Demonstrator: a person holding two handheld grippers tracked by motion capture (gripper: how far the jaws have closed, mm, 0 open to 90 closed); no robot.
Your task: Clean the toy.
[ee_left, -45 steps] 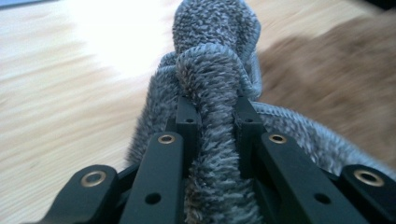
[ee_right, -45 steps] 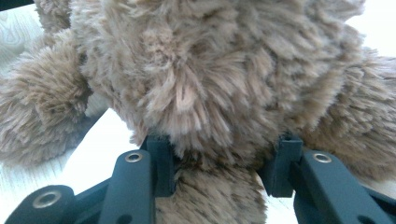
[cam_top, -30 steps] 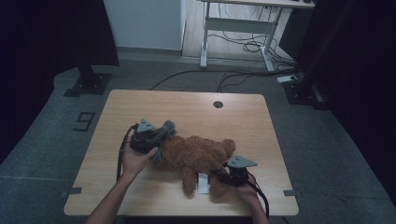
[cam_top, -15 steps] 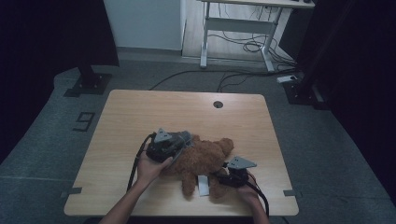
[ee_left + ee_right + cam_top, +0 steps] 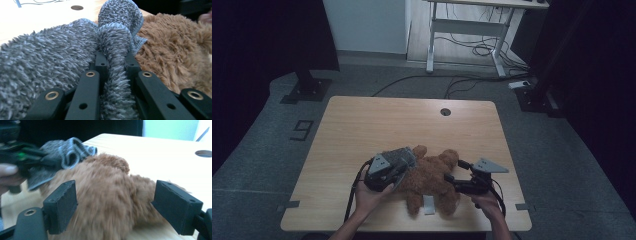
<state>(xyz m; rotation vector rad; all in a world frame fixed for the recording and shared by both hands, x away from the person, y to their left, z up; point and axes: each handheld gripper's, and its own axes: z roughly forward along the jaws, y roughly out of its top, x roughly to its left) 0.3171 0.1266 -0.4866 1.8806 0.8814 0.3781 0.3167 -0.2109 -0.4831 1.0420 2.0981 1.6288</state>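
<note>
In the high view the left gripper and its cloth are covering the near side of the bear, so the bear's head is staying hidden. The tag is showing too small to read. The forearms are running off the bottom edge.

In the left gripper view the cloth is filling the jaws and hiding whatever lies under it; its lower part is being cut off by the frame, and the bear is running off the right edge.

In the right gripper view the bear is smearing with blur, its features untellable, and the left gripper is blurring at the left edge, half cut off.
</note>
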